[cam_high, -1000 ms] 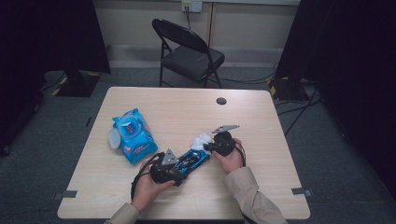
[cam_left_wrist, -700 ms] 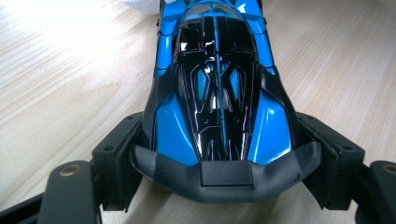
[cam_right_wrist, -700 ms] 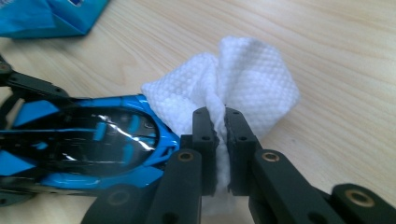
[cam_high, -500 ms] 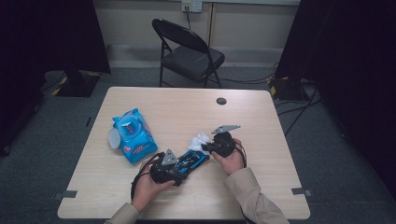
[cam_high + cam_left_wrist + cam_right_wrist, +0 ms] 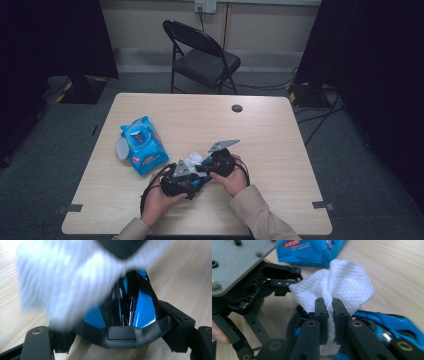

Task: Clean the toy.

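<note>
A black folding chair [image 5: 202, 52] is seen on the grey carpet beyond the far edge of the light wood tabletop [image 5: 280, 145]. A small dark round grommet [image 5: 237, 108] is set into the tabletop near that far edge. Black cables [image 5: 312, 112] are strewn over the floor at the right, and a wall outlet [image 5: 205, 6] is mounted behind the chair. Dark curtains [image 5: 55, 37] are hung at both sides.

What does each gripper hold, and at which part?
The right gripper pinches a white wipe at its bunched middle. The left gripper clamps blue and black glasses across their folded frame.
</note>
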Motion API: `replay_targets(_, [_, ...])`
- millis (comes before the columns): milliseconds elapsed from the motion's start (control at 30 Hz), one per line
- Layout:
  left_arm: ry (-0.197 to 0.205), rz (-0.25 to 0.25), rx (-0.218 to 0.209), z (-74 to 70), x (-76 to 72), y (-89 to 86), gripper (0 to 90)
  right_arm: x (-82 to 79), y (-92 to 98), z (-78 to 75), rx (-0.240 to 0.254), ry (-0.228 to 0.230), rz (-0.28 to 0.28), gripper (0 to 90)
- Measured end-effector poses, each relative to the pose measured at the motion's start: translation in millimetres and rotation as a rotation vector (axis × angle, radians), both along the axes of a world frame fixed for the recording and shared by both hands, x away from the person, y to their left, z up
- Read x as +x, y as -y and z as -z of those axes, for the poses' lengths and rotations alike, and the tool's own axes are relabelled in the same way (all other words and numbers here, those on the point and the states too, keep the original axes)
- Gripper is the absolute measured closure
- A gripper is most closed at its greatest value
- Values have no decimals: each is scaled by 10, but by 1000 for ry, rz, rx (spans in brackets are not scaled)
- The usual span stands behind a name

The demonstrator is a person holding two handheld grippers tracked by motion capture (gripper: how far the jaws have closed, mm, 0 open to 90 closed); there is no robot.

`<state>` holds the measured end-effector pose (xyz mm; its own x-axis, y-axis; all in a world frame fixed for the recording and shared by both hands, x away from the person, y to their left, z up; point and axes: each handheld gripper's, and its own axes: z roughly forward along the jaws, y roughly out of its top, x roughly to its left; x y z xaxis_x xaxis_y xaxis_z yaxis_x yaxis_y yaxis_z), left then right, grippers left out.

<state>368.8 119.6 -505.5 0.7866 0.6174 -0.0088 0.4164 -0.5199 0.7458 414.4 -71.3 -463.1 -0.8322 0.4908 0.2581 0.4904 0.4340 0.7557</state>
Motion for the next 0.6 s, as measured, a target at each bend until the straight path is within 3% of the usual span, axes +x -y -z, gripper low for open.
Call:
replay_targets(233, [-2,-2,-4,1,-1,1,239,-17,-189,107,-5,-44,-47,851])
replay_targets(600, [-2,-4,-3,1,-4,3,240,7,-181,140,8,-84,-24,853])
